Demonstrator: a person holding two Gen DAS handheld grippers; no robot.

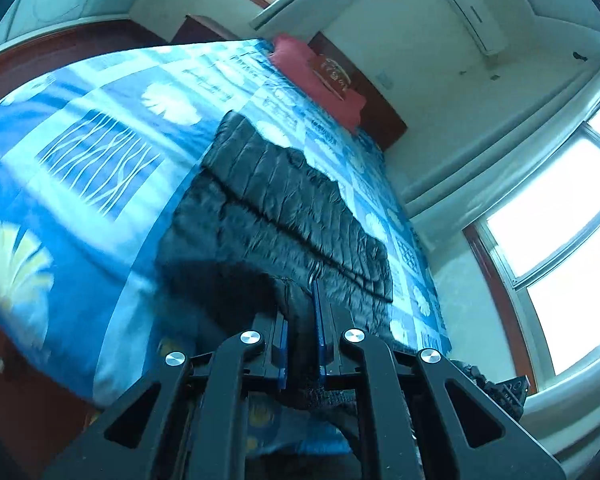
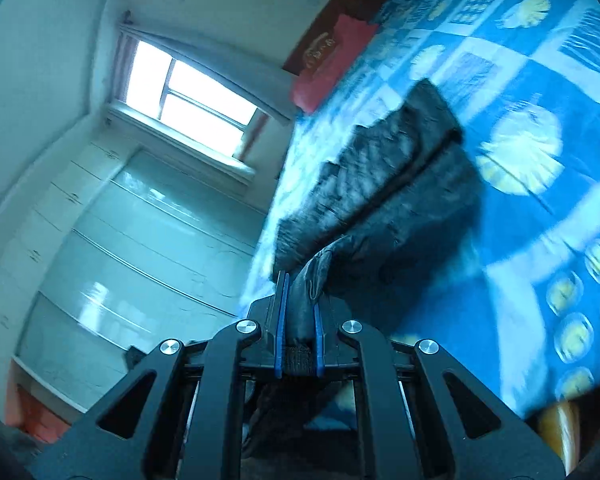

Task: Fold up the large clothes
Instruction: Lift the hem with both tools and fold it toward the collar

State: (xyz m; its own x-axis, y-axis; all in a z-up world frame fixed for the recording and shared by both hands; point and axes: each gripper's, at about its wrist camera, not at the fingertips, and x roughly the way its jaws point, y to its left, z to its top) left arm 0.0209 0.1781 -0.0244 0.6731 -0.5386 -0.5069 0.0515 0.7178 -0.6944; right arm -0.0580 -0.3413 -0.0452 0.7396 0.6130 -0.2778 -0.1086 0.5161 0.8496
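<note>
Black quilted puffer jacket (image 1: 284, 208) lies lengthwise down the middle of the bed (image 1: 100, 152), on the blue patterned cover, its far end toward the red pillow (image 1: 320, 76) at the headboard, near end at the bed's foot edge where I'm working. It looks already doubled lengthwise, with a seam or fold line running along it.

Handling, my read: soft, puffy, light for its bulk, and the shiny shell is likely slippery. It will spring back and trap air, so folds won't stay flat without pressing. Best hold is the hem or a stitched edge, not the padded middle, where the fill just squashes and slides out.

Left gripper (image 1: 302, 308): fingers pressed nearly together, pinching a bunch of the black fabric at the near edge; the cloth runs up between the blue pads.

Right gripper (image 2: 300, 300): fingers likewise closed on a gathered tuck of the jacket's near edge, with a ribbed band, maybe a cuff or hem, showing between the pads.

Both grips sit on the foot-end edge, one per corner I'd guess. Right view is blurred.

Beyond the bed: windows (image 1: 560, 232), wall air conditioner (image 1: 472, 12), wardrobe (image 2: 120, 240).
</note>
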